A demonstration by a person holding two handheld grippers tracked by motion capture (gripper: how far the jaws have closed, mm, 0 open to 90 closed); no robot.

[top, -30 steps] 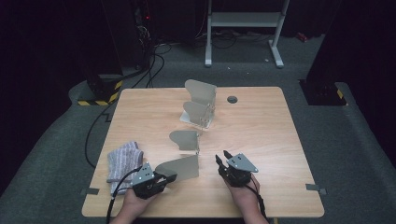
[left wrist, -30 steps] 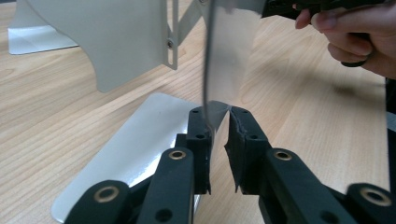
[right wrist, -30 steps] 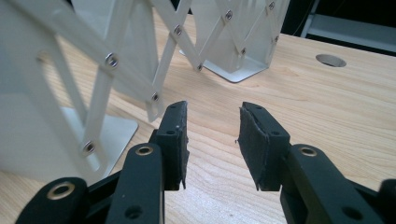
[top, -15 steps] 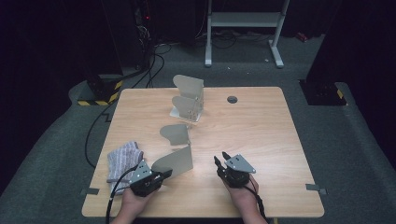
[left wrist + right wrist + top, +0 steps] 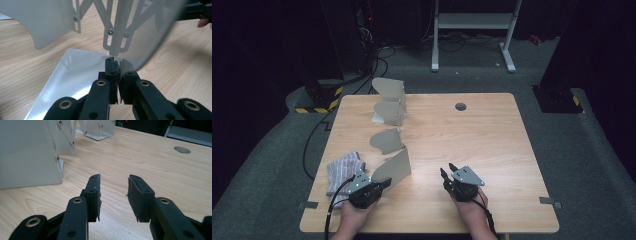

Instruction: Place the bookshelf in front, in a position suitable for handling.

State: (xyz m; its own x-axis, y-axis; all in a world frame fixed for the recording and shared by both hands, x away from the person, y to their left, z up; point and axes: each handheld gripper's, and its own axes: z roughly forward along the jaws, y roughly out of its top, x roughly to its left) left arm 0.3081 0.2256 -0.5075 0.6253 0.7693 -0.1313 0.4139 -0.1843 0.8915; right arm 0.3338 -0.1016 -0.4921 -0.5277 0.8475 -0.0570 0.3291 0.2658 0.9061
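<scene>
The left gripper (image 5: pixel 117 65) has just been closing and now pinches the near panel's edge of the expandable file rack (image 5: pixel 388 127), which stretches up the table's left side. The right gripper (image 5: pixel 113 191) hovers half-open, empty. A steady, level pull should keep the scissor links (image 5: pixel 117 37) from twisting.

Both forearms come in from the near edge of the table (image 5: pixel 512 150). The left gripper (image 5: pixel 379 184) lies low near that edge, toward the left corner, and points forward and a little to the right. Its jaws have just been closing and now pinch the thin edge of a grey plate (image 5: pixel 75 75). The right gripper (image 5: pixel 446 176) rests near the same edge, toward the middle, pointing forward, with its jaws apart and nothing between them.
</scene>
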